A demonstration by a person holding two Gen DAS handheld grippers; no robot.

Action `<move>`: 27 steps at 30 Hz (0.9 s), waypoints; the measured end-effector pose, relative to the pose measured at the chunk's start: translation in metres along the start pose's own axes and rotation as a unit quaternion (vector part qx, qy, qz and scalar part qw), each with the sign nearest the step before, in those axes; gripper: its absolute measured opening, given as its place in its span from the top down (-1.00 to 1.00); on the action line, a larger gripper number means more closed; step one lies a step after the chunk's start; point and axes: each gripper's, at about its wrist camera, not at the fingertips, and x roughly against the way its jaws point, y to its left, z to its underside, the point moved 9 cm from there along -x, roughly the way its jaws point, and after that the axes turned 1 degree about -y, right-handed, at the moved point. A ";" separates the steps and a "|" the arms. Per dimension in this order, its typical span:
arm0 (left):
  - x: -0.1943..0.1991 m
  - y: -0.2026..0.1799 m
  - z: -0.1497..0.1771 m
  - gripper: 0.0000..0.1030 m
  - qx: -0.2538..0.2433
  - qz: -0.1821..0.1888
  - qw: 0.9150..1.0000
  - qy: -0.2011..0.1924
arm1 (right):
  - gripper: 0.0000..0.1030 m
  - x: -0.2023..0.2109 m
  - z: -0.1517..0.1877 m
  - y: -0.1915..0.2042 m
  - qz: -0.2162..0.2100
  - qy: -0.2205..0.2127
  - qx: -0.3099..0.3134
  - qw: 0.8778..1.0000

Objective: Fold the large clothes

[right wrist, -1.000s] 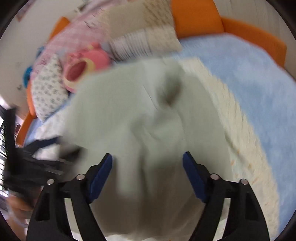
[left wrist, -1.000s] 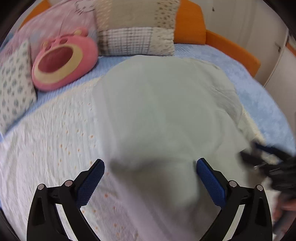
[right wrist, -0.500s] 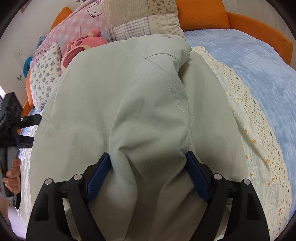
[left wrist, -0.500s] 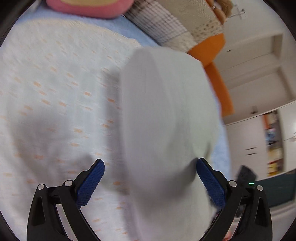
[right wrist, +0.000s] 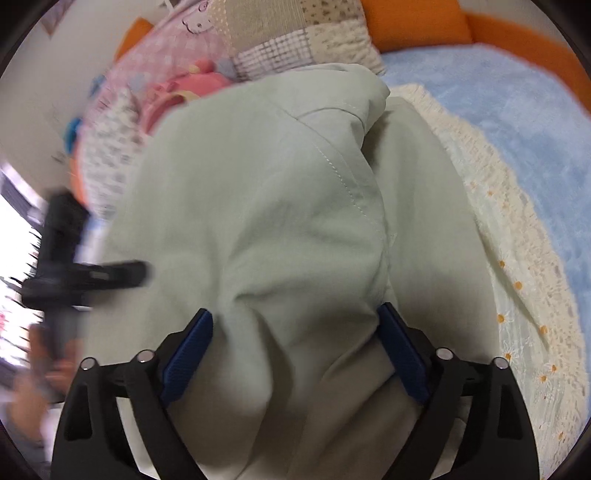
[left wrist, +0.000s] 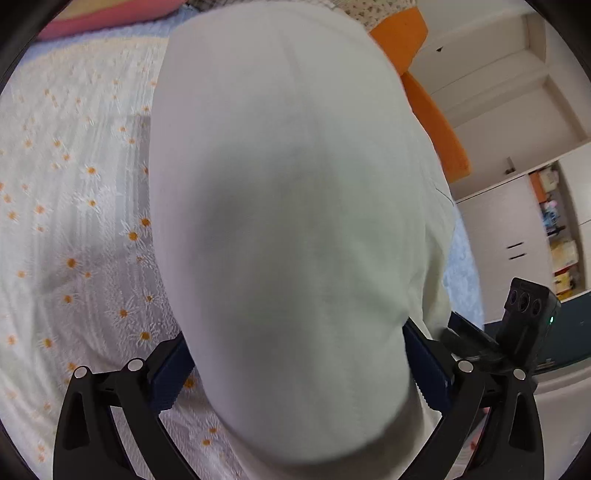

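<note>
Pale green garment [right wrist: 280, 206], bunched and seamed, drapes between both tools' [left wrist: 295, 365] [right wrist: 295, 350] wide-apart fingers

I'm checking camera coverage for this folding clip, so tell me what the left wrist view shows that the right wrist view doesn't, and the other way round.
Only the left wrist view shows the white cupboards and the right gripper's camera body.

Only the right wrist view shows the patchwork pillow, the Hello Kitty pillow, the garment's stitched seam, and the blurred left gripper.

Both show the pale green garment, bunched between wide-set blue pads, the daisy bedspread, the blue blanket, the orange bed frame and the pink plush.
</note>
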 end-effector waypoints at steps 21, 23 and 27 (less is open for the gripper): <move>0.012 0.016 0.015 -0.97 -0.012 0.055 0.998 -0.028 | -0.93 -0.044 -0.026 -0.012 0.015 0.183 -0.078 0.980; 0.015 0.026 0.018 -0.97 -0.012 0.057 0.998 -0.029 | -0.93 -0.048 -0.035 -0.004 0.011 0.184 -0.080 0.980; 0.018 0.035 0.020 -0.97 -0.011 0.062 0.998 -0.032 | -0.93 -0.054 -0.050 0.000 -0.028 0.171 -0.125 0.977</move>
